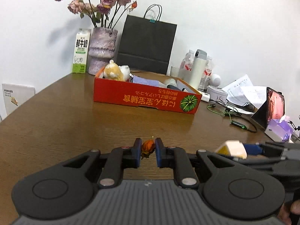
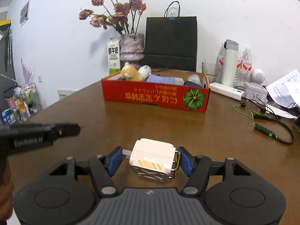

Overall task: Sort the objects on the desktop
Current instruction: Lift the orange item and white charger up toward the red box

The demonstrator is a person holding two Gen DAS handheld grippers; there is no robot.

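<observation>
Orange dried flower bud [image 1: 148, 148] pinched tight in left gripper [image 1: 148, 151]; white boxy charger [image 2: 152, 158] clamped in right gripper [image 2: 150, 160]. Both held over table [image 1: 56, 123] near its front edge. Step: carry. Next, prob.: reach red box [image 1: 146, 97] mid-table, drop inside.

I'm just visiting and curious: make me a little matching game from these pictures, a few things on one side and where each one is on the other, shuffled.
Things:
1. dried orange flower bud
2. white box
3. plush toy
4. milk carton

Places:
A. standing on the table beside the vase
B. inside the red cardboard tray
C. pinched in the left gripper
D. held in the right gripper

Pairs: 1-C, 2-D, 3-B, 4-A
</observation>
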